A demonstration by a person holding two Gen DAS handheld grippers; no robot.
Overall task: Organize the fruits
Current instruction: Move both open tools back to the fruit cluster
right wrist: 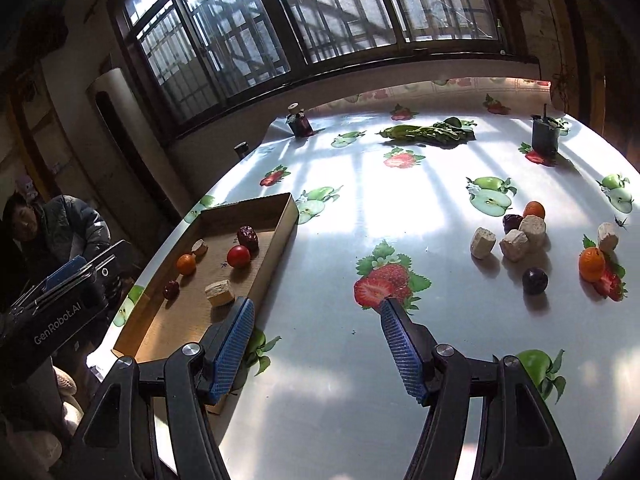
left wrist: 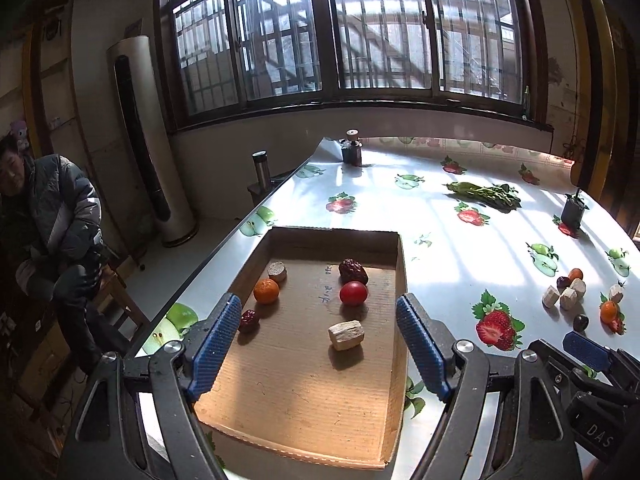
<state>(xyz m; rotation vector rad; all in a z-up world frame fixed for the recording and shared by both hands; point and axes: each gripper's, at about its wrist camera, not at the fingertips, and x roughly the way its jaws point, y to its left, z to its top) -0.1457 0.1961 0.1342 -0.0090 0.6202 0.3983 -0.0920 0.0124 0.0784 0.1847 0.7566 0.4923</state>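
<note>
A shallow cardboard tray [left wrist: 304, 408] [right wrist: 280, 216] lies at the table's left edge. In it are a red tomato [left wrist: 353, 293] [right wrist: 238, 256], an orange [left wrist: 266, 291] [right wrist: 186, 264], two dark red dates [left wrist: 353, 271] [left wrist: 249, 320], a round beige piece [left wrist: 277, 271] and a beige block [left wrist: 347, 335] [right wrist: 219, 293]. My left gripper [left wrist: 318, 348] is open and empty over the tray. My right gripper [right wrist: 316, 352] is open and empty over the tablecloth, right of the tray. Loose on the table to the right are beige pieces [right wrist: 516, 240], two oranges [right wrist: 592, 265] [right wrist: 534, 210], a dark plum [right wrist: 535, 280] and a date [right wrist: 511, 222].
The fruit-print tablecloth [right wrist: 360, 400] covers the table. Green vegetables [right wrist: 428, 134], a dark jar [right wrist: 299, 122] and a black cup [right wrist: 545, 134] stand at the far side. A seated person [left wrist: 44, 216] is left of the table, near a tall white appliance [left wrist: 144, 140].
</note>
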